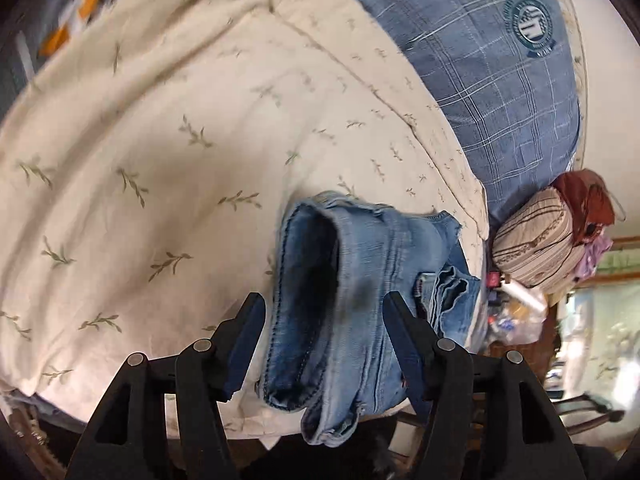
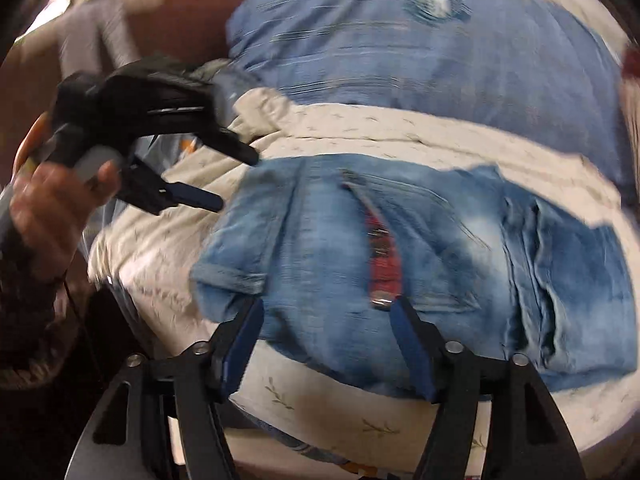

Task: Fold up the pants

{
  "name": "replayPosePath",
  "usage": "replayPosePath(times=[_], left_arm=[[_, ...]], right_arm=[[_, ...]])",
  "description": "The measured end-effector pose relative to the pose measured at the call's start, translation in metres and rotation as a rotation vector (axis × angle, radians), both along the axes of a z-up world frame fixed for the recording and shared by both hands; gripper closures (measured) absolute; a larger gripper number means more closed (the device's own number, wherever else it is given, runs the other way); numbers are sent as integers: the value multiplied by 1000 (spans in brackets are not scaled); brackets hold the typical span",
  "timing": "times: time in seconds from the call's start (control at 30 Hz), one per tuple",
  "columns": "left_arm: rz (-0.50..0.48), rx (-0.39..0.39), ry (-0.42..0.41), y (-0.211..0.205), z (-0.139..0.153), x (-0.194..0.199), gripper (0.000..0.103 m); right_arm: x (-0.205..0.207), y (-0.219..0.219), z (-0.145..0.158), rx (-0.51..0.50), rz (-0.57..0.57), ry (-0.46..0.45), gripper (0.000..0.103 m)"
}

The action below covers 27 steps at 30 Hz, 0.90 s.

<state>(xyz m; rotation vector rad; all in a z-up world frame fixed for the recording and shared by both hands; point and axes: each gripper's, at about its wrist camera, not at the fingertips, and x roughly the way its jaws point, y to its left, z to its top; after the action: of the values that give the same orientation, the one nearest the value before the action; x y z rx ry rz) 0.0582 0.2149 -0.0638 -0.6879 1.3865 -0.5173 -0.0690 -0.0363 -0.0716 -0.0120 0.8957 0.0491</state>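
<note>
Light blue jeans lie folded in a compact stack on a cream leaf-print bedsheet, with a red inner label showing at a gap. In the left wrist view the same jeans lie near the bed's edge. My left gripper is open above one end of the stack and holds nothing. It also shows in the right wrist view, held by a hand at the left, open, beside the jeans. My right gripper is open over the near edge of the jeans.
A blue plaid pillow with a round emblem lies at the head of the bed. A striped bundle and red cloth sit beyond the bed's edge, with clutter below. The bed's edge runs close under both grippers.
</note>
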Motion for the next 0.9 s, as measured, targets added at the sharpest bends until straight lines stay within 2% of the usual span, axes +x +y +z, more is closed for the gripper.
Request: replayPosePath(times=[0.1, 0.17, 0.37, 0.43, 0.57, 0.63, 0.77, 0.83, 0.9], left_arm=[[5, -56, 36, 0, -23, 7, 41], [6, -74, 37, -5, -38, 12, 34], [-1, -123, 32, -12, -57, 16, 22], [-10, -128, 26, -17, -62, 18, 22], [-64, -180, 17, -25, -59, 15, 23], [-116, -211, 42, -34, -62, 14, 24], [-138, -178, 66, -49, -76, 16, 26], [-125, -193, 74, -50, -79, 20, 26], [-137, -183, 61, -52, -76, 21, 45]], right_arm=[[-4, 28, -6, -101, 73, -8, 29], [-5, 47, -13, -163, 122, -13, 28], [13, 74, -47, -358, 189, 23, 23], [18, 80, -54, -401, 197, 20, 23], [33, 76, -59, -364, 183, 26, 23], [35, 73, -57, -337, 172, 29, 24], [36, 60, -45, -254, 134, 29, 26], [38, 61, -47, -271, 135, 33, 26], [37, 69, -53, -333, 164, 24, 27]])
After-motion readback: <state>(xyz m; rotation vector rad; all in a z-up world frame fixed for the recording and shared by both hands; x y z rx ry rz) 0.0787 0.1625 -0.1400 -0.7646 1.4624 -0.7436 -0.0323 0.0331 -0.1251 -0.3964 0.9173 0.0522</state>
